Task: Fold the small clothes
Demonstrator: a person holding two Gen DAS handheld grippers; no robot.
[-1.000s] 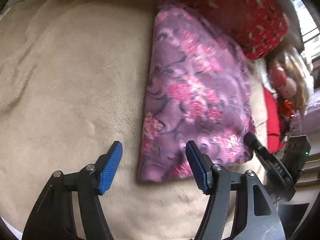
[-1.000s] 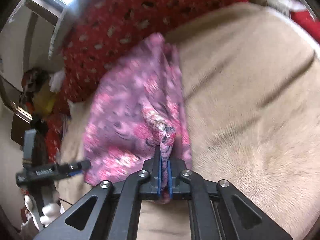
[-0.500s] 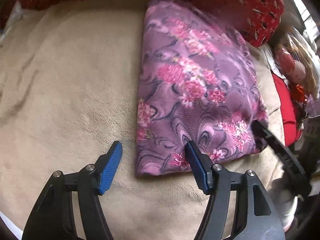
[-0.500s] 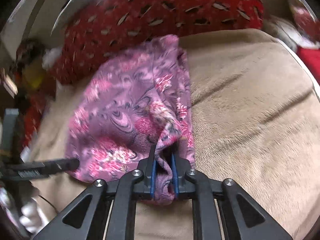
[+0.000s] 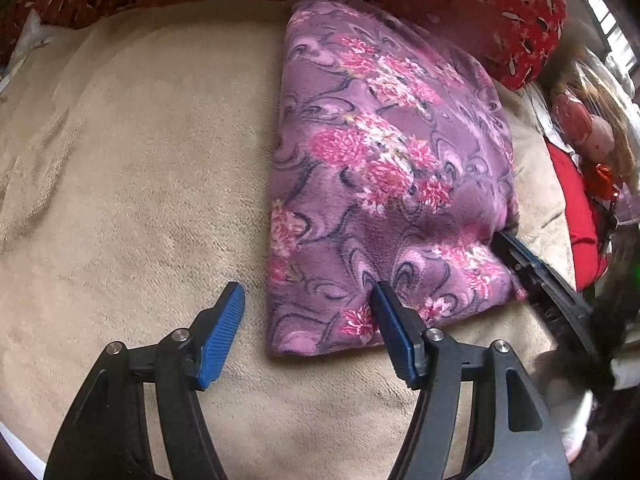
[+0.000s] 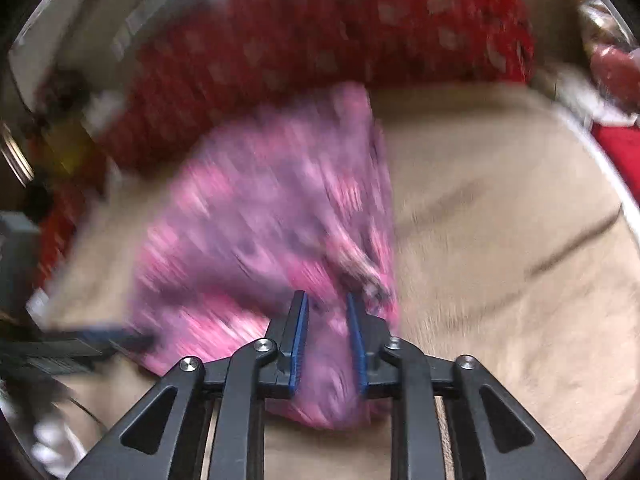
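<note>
Right claw (image 6: 328, 312) has just been opening — purple floral garment (image 5: 384, 184) lies between its pads; left claw (image 5: 308, 312) gapes apart above the garment's corner.

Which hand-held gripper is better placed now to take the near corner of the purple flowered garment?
Left, likely. The left hand-held gripper hovers open over that corner of the purple garment. The right hand-held gripper has just been opening, with cloth between its jaws at the far side edge.

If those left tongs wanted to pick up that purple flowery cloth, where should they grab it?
Probably the near left corner of the purple floral cloth. It lies flat with its folded edges meeting there, right between the open left tongs, so coming straight down over that corner looks easiest.
</note>
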